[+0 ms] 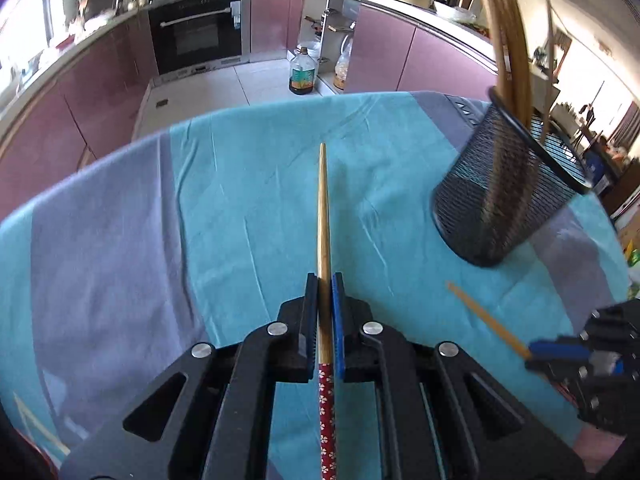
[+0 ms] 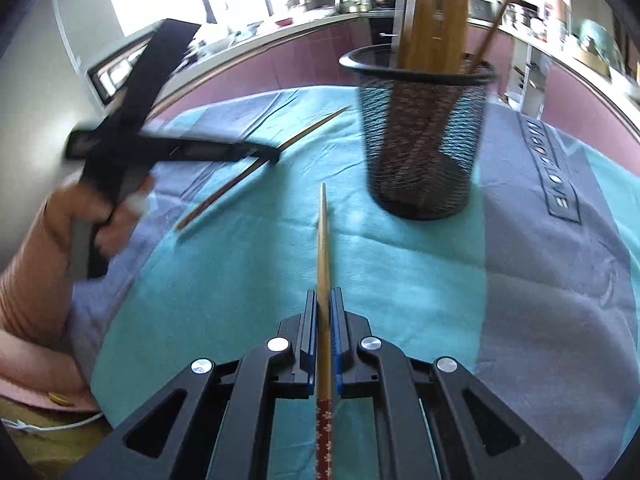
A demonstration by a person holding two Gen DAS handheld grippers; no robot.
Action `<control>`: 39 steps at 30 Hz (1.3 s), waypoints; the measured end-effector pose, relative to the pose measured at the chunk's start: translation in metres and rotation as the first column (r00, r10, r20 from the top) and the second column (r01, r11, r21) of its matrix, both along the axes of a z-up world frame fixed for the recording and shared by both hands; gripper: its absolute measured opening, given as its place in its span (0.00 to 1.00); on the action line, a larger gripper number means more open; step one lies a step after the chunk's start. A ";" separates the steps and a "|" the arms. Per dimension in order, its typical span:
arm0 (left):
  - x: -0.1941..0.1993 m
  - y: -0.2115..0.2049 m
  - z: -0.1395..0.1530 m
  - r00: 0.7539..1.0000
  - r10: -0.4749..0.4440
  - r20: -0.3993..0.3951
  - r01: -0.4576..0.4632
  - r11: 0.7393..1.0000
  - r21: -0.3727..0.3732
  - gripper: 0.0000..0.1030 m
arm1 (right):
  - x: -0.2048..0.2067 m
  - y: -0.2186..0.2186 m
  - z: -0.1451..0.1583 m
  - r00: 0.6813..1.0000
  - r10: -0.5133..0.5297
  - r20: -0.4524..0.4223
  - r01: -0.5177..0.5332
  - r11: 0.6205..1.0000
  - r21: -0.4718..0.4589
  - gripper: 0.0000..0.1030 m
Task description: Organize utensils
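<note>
mesh cup [image 2: 420, 136] of chopsticks [image 2: 436, 20] near tablecloth [image 2: 400, 264]

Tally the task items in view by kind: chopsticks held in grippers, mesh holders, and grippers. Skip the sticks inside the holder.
Chopsticks held in grippers: 2, one in the left gripper (left chopstick), one in the right gripper (right chopstick).
Black mesh holder: 1
Grippers: 2
Total: 5
The bundle inside the holder is too blurred to count.
</note>
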State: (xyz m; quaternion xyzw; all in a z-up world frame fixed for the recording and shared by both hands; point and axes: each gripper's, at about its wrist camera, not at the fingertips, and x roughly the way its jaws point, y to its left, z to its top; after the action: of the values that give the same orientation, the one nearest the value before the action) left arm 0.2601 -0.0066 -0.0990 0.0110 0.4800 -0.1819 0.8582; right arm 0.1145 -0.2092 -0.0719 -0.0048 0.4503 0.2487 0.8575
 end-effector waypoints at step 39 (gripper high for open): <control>-0.057 -0.028 -0.002 0.997 0.071 0.020 -0.070 0.997 -0.028 0.07 | 0.039 0.022 -0.003 1.000 -0.002 0.004 0.001 1.000 0.011 0.04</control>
State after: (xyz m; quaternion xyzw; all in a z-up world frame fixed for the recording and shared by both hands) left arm 0.2027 -0.0351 -0.1013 -0.0158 0.4684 -0.1578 0.8692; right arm 0.1538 -0.1874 -0.0748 -0.0001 0.4472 0.2506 0.8586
